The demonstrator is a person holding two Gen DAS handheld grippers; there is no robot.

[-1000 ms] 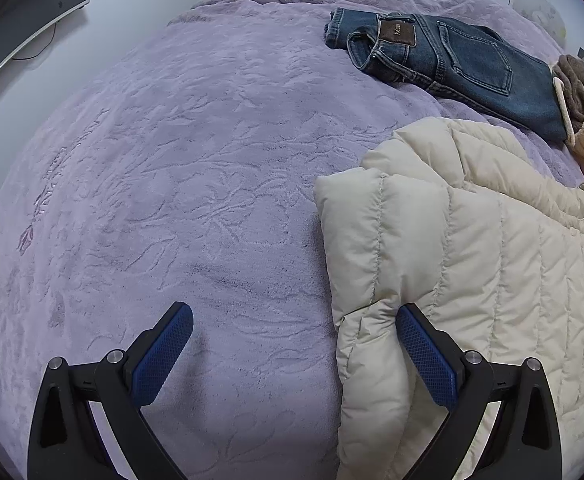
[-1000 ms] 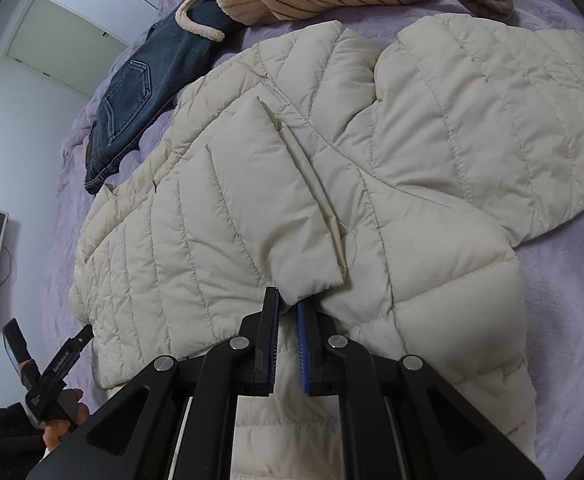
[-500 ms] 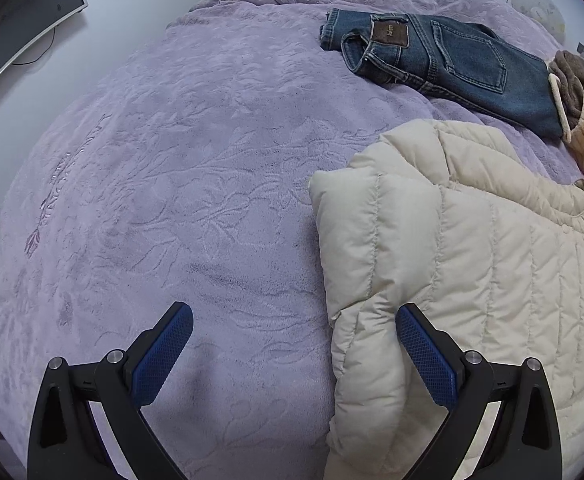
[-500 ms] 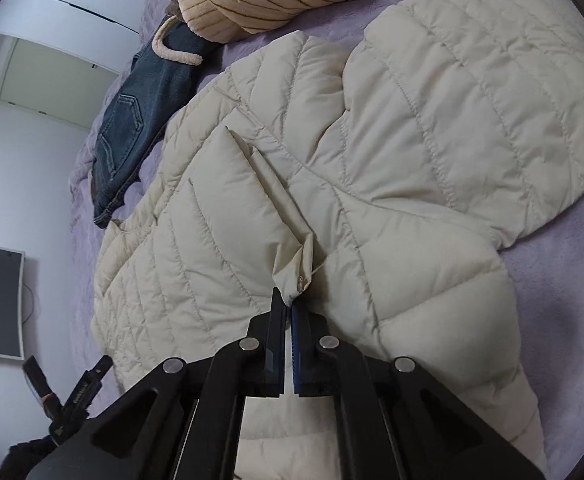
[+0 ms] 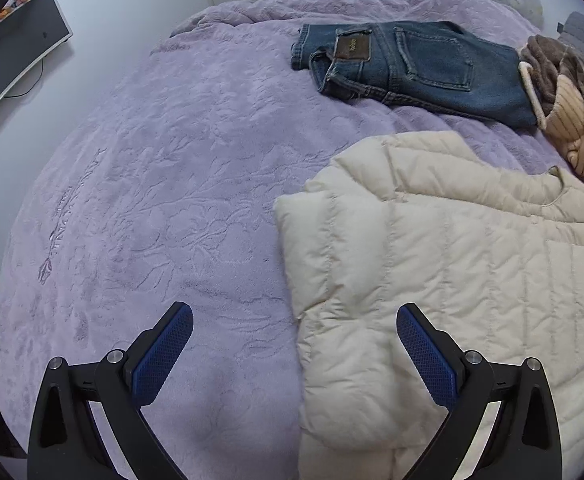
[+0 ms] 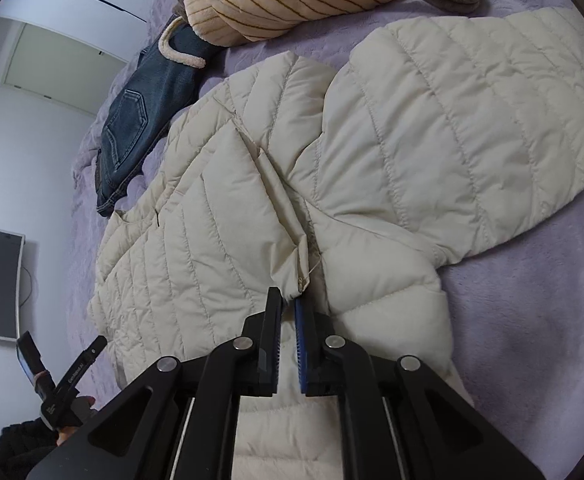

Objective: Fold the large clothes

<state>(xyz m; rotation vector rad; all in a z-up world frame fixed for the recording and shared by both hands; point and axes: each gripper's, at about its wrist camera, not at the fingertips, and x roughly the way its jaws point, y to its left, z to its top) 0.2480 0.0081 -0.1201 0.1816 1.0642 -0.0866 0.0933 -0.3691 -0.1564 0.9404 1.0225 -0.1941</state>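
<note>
Spread across a purple embossed bedspread [image 5: 140, 184]: a cream quilted puffer jacket [image 5: 451, 264], lying at 3 to 5 o'clock in the left wrist view and filling the middle of the right wrist view. Likely light, lofty and soft, with a slick shell; apt to spring back from a crease and to slide out of a shallow pinch. Best taken at a stitched edge, such as hem, placket or cuff, rather than on a puffed panel.

Beyond it, toward 1 o'clock, folded blue jeans [image 5: 411, 64], and at 2 to 3 o'clock a striped fleece garment [image 5: 583, 128] with brown trim.

Left gripper [image 5: 292, 354]: spread wide, holding nothing, straddling the jacket's folded side edge just above the bedspread.

Right gripper [image 6: 288, 300]: nearly closed, pinching the lower corner of the jacket's front flap.

Shown only from the left wrist: the broad bare stretch of bedspread at 9 to 12 o'clock and the jacket's neckline. Shown only from the right wrist: the pinch itself, the sleeve spreading toward 2 o'clock, and the left gripper seen small at 8 o'clock.
</note>
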